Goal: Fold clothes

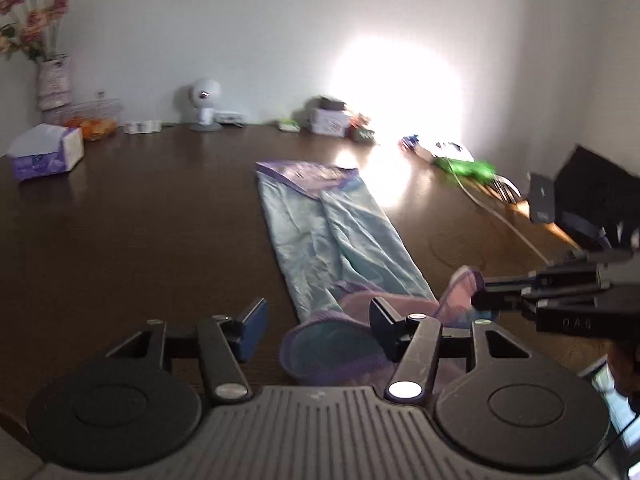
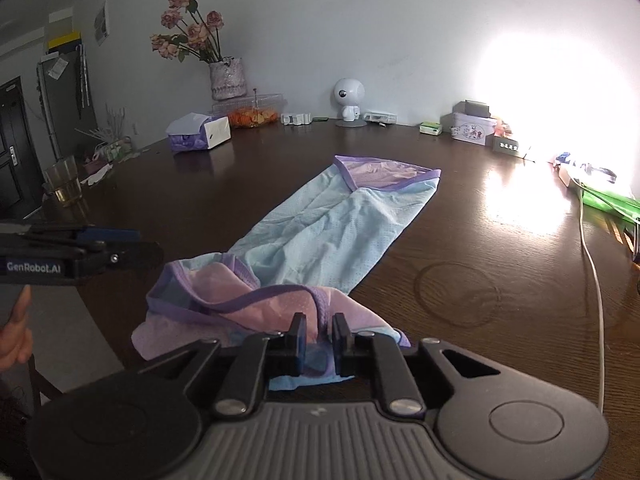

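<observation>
A light blue garment with purple trim lies lengthwise on the dark wooden table. Its near end is bunched, showing the pink inside. My left gripper is open above that bunched end, and the purple hem lies loose between its fingers. My right gripper stands with its jaws a narrow gap apart. The purple hem runs into that gap, with the pads not visibly pressing on it. Each gripper shows in the other's view: the right gripper at the cloth's right side, the left gripper at its left.
Along the far wall stand a tissue pack, a vase of flowers, a small white robot figure and a tin box. A white cable runs down the right. A glass stands at the left edge.
</observation>
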The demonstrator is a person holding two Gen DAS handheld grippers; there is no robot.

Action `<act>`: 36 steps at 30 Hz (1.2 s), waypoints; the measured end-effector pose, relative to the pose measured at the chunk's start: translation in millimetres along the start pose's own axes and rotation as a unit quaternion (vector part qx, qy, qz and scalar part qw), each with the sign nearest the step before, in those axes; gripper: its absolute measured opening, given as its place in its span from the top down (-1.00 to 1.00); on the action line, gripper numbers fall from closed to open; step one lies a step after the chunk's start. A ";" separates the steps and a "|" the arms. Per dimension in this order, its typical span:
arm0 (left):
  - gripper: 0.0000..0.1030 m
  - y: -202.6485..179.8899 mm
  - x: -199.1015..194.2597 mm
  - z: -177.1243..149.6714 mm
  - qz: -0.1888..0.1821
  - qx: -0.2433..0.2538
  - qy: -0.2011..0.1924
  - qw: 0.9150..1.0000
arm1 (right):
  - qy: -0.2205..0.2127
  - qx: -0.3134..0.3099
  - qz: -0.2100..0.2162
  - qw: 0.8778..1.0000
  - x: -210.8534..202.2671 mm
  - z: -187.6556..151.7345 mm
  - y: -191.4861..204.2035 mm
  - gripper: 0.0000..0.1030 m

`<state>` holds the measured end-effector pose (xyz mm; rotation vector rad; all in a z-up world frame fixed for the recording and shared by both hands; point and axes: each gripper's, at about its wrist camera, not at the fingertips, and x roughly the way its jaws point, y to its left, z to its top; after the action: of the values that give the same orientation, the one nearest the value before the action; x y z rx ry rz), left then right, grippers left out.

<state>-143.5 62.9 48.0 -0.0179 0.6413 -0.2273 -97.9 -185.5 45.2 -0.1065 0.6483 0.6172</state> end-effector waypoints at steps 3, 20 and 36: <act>-0.11 0.2 18.1 -4.1 -0.041 0.026 0.026 0.998 | 0.000 0.013 -0.005 1.000 -0.8 -7.2 -3.6 0.74; 0.93 15.3 39.6 -3.0 -0.030 -0.009 0.031 0.999 | -0.001 -0.016 -0.062 0.998 23.0 -16.8 9.1 0.85; 0.96 -7.4 10.7 32.3 0.073 -0.028 -0.090 0.993 | -0.092 -0.014 -0.132 0.987 -3.6 12.4 2.4 0.95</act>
<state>-117.5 51.6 68.2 -0.0441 0.4660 -0.0643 -94.9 -181.9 57.5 -0.1568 0.4376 0.3749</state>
